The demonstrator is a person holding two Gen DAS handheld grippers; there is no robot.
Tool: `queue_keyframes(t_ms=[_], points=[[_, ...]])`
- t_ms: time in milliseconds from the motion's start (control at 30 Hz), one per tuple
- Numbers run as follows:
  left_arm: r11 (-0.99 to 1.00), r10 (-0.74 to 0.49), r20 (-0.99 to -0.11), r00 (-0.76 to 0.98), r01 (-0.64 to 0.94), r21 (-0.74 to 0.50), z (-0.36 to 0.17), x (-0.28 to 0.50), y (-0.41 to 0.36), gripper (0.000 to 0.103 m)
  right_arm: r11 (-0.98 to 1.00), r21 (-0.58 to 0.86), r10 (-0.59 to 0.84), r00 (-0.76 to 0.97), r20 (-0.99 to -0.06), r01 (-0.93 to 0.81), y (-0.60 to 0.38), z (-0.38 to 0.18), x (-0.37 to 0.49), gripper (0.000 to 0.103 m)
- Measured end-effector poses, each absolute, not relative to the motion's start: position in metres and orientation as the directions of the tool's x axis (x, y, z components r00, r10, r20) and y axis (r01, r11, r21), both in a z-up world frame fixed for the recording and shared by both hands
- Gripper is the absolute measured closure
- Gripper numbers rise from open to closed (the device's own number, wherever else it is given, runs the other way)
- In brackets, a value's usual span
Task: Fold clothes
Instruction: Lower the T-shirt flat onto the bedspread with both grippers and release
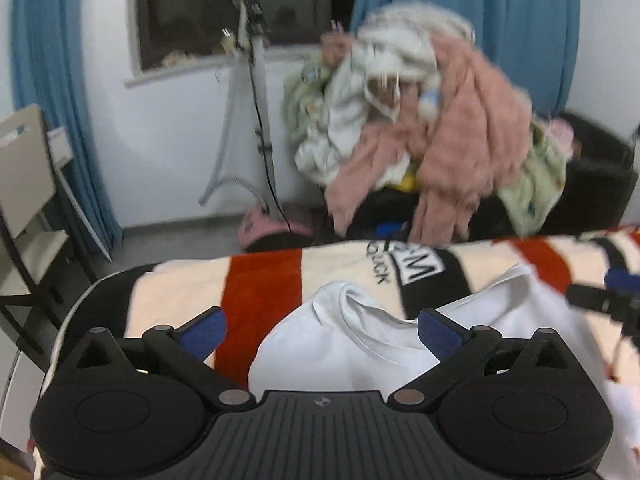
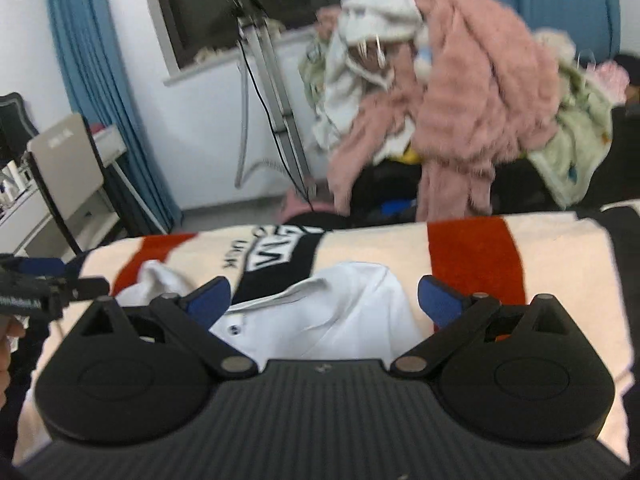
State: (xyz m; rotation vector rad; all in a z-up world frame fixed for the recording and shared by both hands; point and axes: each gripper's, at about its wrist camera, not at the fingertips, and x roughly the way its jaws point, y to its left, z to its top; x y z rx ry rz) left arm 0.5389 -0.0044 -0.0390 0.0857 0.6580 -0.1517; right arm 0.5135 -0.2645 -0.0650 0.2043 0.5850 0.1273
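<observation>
A white polo shirt (image 1: pixel 360 344) lies rumpled on a cream, red and black striped blanket (image 1: pixel 264 280). My left gripper (image 1: pixel 322 332) is open and empty, its blue pads wide apart just above the shirt's left part. In the right wrist view the shirt (image 2: pixel 344 312) shows its collar and a dark button. My right gripper (image 2: pixel 324 300) is open and empty above the shirt's right part. Each gripper shows at the edge of the other's view: the right gripper (image 1: pixel 608 296) and the left gripper (image 2: pixel 48 284).
A big heap of pink, white and pale green clothes (image 1: pixel 420 112) sits on a dark sofa (image 1: pixel 592 184) behind the blanket. A garment steamer pole (image 1: pixel 256 92) stands by the window. A chair (image 1: pixel 24 184) and blue curtains (image 1: pixel 52 80) are at left.
</observation>
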Motion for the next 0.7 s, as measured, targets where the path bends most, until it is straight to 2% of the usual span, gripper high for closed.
queue_keyframes(t_ms=[300, 433, 567, 700], points=[[0.993, -0.103, -0.507, 0.856, 0.117, -0.004, 0.026, 0.323, -0.004, 0.001, 0.979, 0.188, 0.142, 0.911, -0.387, -0.073, -0.234, -0.008, 0.329, 0.001], [0.996, -0.075, -0.445, 0.893, 0.084, 0.0, 0.047, 0.235, 0.004, 0.0, 0.977, 0.208, 0.114, 0.922, -0.37, -0.037, -0.228, 0.016, 0.248, 0.001], [0.996, -0.076, -0.41, 0.909, 0.087, 0.01, 0.048, 0.159, 0.008, 0.0, 0.979, 0.204, 0.092, 0.948, -0.304, -0.03, -0.223, 0.029, 0.178, 0.001], [0.994, -0.047, -0.352, 0.935, 0.08, 0.078, 0.027, 0.09, 0.005, 0.0, 0.982, 0.173, 0.114, 0.963, -0.246, -0.072, -0.213, 0.022, 0.131, 0.001]])
